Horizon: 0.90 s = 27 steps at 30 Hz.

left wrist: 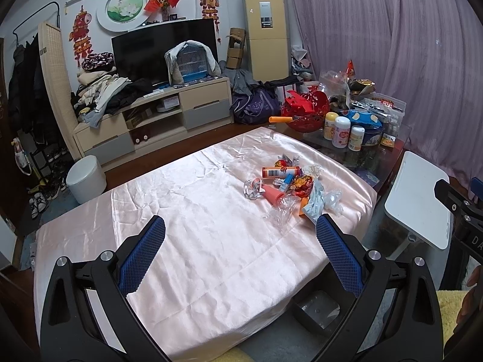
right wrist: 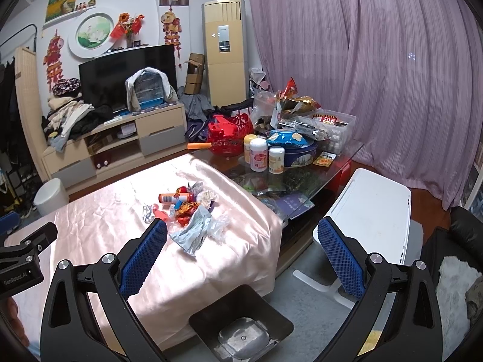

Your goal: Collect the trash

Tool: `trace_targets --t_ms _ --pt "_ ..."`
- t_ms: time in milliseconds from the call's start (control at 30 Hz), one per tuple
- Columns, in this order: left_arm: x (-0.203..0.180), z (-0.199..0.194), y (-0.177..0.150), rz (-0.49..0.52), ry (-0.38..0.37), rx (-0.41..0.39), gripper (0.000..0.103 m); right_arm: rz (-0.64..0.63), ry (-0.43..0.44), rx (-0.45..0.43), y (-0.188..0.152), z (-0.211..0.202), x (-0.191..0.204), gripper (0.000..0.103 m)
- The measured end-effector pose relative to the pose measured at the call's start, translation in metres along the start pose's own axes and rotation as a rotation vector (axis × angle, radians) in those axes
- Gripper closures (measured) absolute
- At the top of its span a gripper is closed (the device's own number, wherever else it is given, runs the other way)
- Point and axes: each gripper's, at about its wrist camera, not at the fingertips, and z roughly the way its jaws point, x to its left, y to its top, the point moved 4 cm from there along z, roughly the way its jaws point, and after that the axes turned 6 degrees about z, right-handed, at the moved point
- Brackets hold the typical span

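1. Left gripper (left wrist: 240,230): spread wide, blue ridged pads (left wrist: 142,259) well apart, nothing between them, hovering over the near half of the pink satin tablecloth (left wrist: 181,211).
2. Right gripper (right wrist: 241,235): likewise gaping and holding nothing, left pad over the cloth's edge, right pad out over the white folding side table (right wrist: 374,211).
3. Ahead of both, on the far right part of the cloth: a loose trash pile (left wrist: 289,187), with an orange tube bearing a barcode (left wrist: 279,172), foil candy wrappers (left wrist: 303,184), a pink paper cone (left wrist: 273,194), crumpled clear cellophane (left wrist: 283,208) and a torn silver-blue wrapper (right wrist: 193,229) nearest the right gripper.
4. Below, on the grey floor just off the cloth's near corner: a black square bin (right wrist: 241,328) lined with clear plastic, open at the top.
5. Beyond the pile, touching the far edge of the cloth: a glass coffee table (right wrist: 329,163) crowded with three white-capped supplement bottles (right wrist: 259,158), a blue biscuit tin (right wrist: 297,150), a red cut-out basket (right wrist: 231,137), snack bags and a clear storage box (right wrist: 329,129).
6. Farther back: a TV (left wrist: 163,52) on a low cabinet, a covered blue birdcage (left wrist: 191,63), heaped clothes (left wrist: 102,90), a white stool (left wrist: 86,178), a standing air conditioner (left wrist: 267,27) and purple curtains (left wrist: 392,45).
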Motion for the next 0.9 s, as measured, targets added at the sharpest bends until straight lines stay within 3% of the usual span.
trace_targets --t_ms 567,900 --pt "-0.002 0.003 -0.005 0.002 0.000 0.007 0.008 0.005 -0.005 0.015 -0.005 0.004 -0.002 0.003" --pt "0.008 0.031 -0.003 0.018 0.018 0.036 0.008 0.017 -0.007 -0.013 0.005 0.019 -0.009 0.003"
